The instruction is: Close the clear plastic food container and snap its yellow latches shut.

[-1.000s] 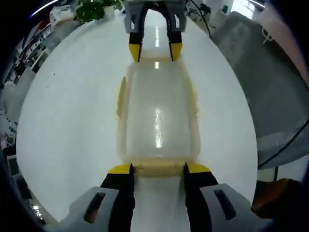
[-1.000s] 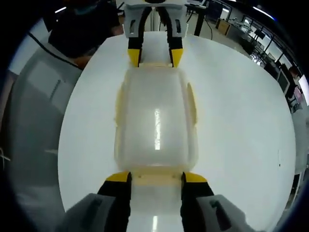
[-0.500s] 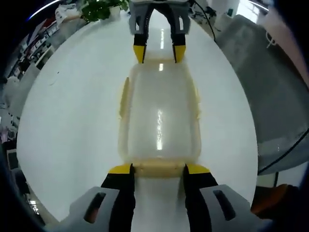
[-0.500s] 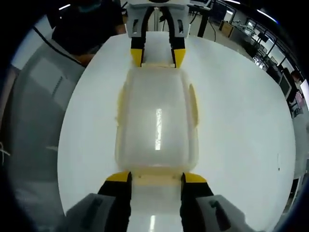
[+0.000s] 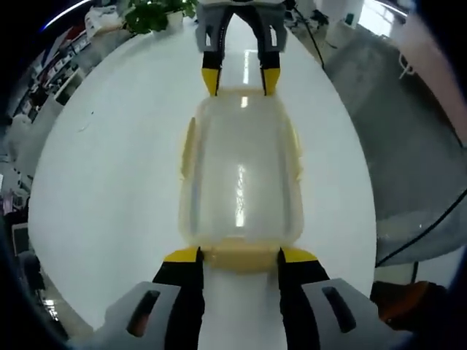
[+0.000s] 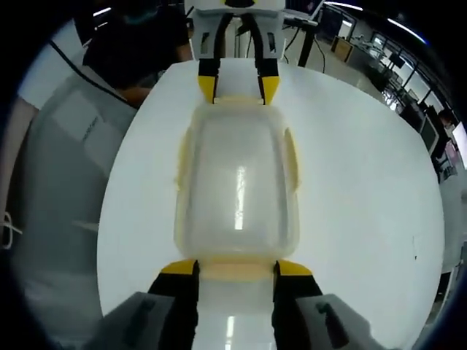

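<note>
Container (image 5: 241, 175): lid on, mid-table (image 5: 109, 182).
Left gripper (image 5: 239, 255): spread, straddling one end latch (image 5: 239, 257).
Right gripper (image 6: 235, 268): spread at the opposite latch (image 6: 235, 270).

One clear rectangular plastic food container (image 5: 241, 175) w/ lid on sat on one round white table (image 5: 109, 189). Yellow latches: four counted, one at each end and one along each long side, at 12, 3, 6 & 9 o'clock around the box. Two grey grippers w/ yellow-tipped jaws: left gripper (image 5: 238, 254) at 6 o'clock in left gripper view, right gripper (image 5: 239, 79) at 12. One green leafy potted plant (image 5: 149, 12) stood at approx. 11 o'clock past the table edge.
</note>
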Demonstrator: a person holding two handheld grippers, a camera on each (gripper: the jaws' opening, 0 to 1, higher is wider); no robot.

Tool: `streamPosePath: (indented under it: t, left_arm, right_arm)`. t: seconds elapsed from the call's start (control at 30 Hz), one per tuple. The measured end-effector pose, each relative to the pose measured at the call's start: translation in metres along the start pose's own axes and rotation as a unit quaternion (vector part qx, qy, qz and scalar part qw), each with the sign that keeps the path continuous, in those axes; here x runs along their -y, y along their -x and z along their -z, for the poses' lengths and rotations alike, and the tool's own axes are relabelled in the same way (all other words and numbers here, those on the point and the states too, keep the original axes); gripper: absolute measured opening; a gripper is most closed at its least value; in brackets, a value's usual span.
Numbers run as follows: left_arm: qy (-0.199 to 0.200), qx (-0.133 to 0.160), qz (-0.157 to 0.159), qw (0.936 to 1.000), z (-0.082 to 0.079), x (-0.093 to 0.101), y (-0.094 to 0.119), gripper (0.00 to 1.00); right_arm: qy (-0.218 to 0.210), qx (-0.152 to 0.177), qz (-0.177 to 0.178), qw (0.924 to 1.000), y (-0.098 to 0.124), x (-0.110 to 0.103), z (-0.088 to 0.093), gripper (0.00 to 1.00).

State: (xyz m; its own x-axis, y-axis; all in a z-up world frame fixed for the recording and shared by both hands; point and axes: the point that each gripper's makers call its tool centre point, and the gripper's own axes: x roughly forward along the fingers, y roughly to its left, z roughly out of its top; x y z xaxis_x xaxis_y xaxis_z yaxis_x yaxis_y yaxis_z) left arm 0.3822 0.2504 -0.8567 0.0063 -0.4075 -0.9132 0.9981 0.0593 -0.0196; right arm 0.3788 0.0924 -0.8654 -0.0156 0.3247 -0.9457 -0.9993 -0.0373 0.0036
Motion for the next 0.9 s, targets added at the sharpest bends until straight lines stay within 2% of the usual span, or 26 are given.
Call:
streamPosePath:
  t: [0.37,0.9]
  left_arm:
    - [0.0,0.003,-0.002,1.0,-0.018,0.009,0.02,0.37]
    - [-0.002,-0.005,-0.013,0.9999,-0.032,0.014,0.039,0.37]
  right_arm:
    - [0.002,0.007,-0.002,1.0,0.027,-0.008,0.001,0.37]
    - [0.005,0.021,0.009,0.9997,0.052,-0.013,-0.003,0.37]
